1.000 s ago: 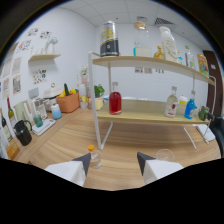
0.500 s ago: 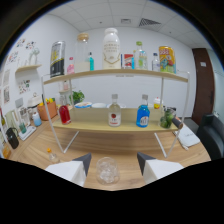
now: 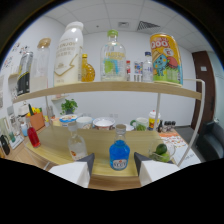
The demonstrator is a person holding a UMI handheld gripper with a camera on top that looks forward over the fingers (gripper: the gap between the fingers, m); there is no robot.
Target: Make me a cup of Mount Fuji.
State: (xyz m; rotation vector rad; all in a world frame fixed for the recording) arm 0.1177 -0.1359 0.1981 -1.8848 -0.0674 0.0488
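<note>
Your gripper (image 3: 112, 167) is pointing at a two-tier wooden shelf (image 3: 115, 89), its two white fingers (image 3: 75, 172) spread apart with nothing pressed between them. The blue bottle (image 3: 119, 154) is standing on the lower board just ahead of the fingers, showing in the gap between their tips, with space at either side. I am taking that blue bottle as the landmark.

To its left a small clear bottle (image 3: 76, 145) with pale liquid is sitting on the same board, and further left a red bottle (image 3: 33, 136). To its right some green fruit (image 3: 160, 149) is lying near the shelf's white post (image 3: 156, 117). Behind it, bowls (image 3: 103, 123) are lining up on the counter, with a small potted plant (image 3: 68, 106) off to the left of them.

Above it, on the top board, a clear bottle with a green cap (image 3: 113, 57) is standing almost directly overhead; a tall white bottle (image 3: 68, 54) and a small orange bottle (image 3: 87, 69) are standing left of that, and a yellow printed can (image 3: 165, 58) to the right.
</note>
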